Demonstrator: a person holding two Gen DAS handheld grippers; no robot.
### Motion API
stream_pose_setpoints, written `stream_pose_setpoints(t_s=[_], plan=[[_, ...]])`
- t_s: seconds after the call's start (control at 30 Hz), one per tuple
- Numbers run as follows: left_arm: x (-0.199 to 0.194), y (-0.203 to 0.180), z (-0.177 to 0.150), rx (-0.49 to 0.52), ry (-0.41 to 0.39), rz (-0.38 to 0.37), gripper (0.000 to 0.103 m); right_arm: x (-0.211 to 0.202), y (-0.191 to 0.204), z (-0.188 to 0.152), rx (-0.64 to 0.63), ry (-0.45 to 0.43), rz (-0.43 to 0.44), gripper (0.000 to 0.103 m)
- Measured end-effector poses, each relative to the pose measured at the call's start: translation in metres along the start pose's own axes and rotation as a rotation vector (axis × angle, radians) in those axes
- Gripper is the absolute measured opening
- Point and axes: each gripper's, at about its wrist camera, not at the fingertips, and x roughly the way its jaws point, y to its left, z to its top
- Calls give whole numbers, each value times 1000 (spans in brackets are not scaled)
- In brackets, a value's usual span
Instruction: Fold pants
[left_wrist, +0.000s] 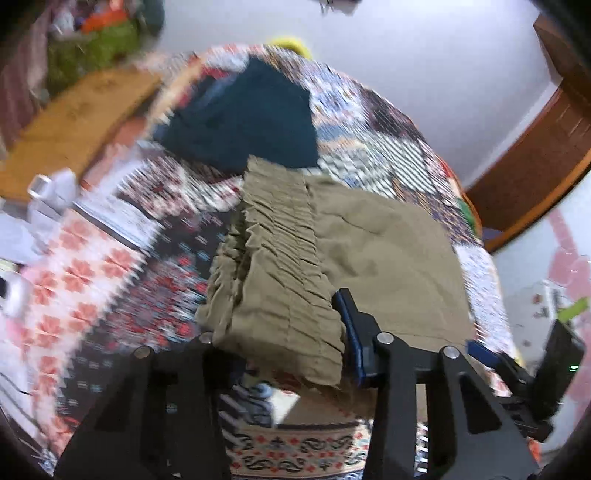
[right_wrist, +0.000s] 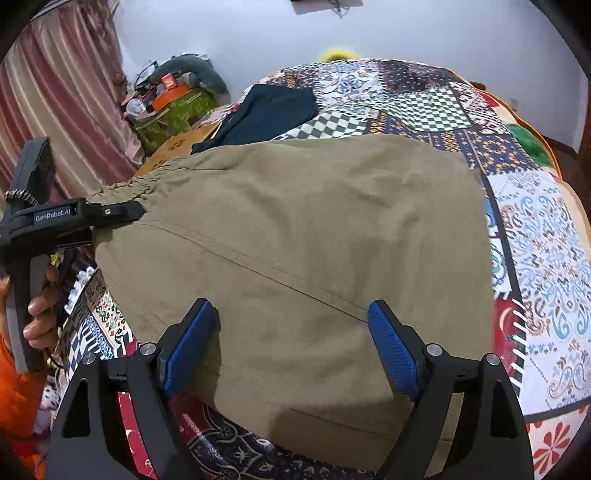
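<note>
Khaki pants (right_wrist: 295, 240) lay on the quilt (right_wrist: 535, 258); the left gripper (left_wrist: 280, 332) pinched their waistband, the right gripper (right_wrist: 291, 332) gaped empty, so its best grab was the near hem.

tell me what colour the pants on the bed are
Khaki, a plain olive-tan; the pants show best in the right wrist view.

We see a bed under a patchwork quilt (right_wrist: 436, 107) against a pale wall (right_wrist: 258, 33). Striped pink curtains (right_wrist: 62, 110) hang left, beside a cluttered green box (right_wrist: 173, 114). A brown wooden door (left_wrist: 535, 155) stands right.
</note>
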Motion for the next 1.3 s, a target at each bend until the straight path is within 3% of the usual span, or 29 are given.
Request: stream_pose_setpoints(t_s=[0.27, 0.43, 0.63, 0.8, 0.87, 1.13, 1.3], plan=[[-50, 5, 3, 171, -221, 332, 41, -16, -15, -13, 43, -1, -31, 83], [-65, 0, 11, 245, -290, 429, 41, -19, -21, -18, 69, 0, -32, 83], [-83, -38, 18, 332, -359, 348, 40, -16, -21, -20, 84, -1, -19, 83], [-98, -88, 20, 437, -392, 208, 37, -16, -23, -19, 85, -4, -21, 83], [-97, -101, 24, 451, -367, 130, 33, -16, -23, -19, 90, -6, -21, 83], [-80, -132, 29, 432, -189, -174, 31, -18, -23, -18, 92, -15, -23, 83], [-62, -145, 20, 449, -110, -238, 31, -21, -26, -16, 115, -28, -7, 83]])
